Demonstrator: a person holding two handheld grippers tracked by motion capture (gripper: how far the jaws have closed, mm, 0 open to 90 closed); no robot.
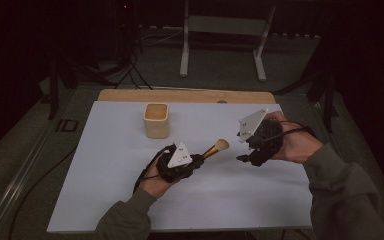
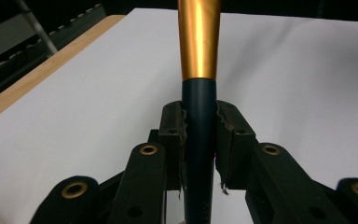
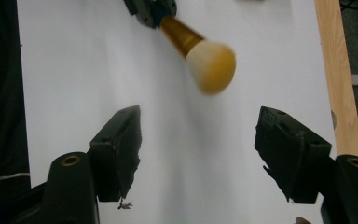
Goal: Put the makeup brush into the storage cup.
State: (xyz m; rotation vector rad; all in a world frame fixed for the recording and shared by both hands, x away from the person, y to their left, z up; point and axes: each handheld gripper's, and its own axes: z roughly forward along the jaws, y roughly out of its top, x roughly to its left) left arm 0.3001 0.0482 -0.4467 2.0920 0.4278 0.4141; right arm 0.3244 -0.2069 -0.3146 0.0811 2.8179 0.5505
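- Clamping the brush (image 1: pixel 215 149) handle, the left gripper (image 1: pixel 198 160) is carrying it.
- The right gripper (image 3: pixel 198 154) is hanging spread, empty.
- The cup (image 1: pixel 156 120), likely the destination, is standing apart.

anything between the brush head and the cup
No, nothing. In the high view, just bare white table top lies between the brush held in the left gripper and the cup.

Dim, dark-edged frames; slight blur.
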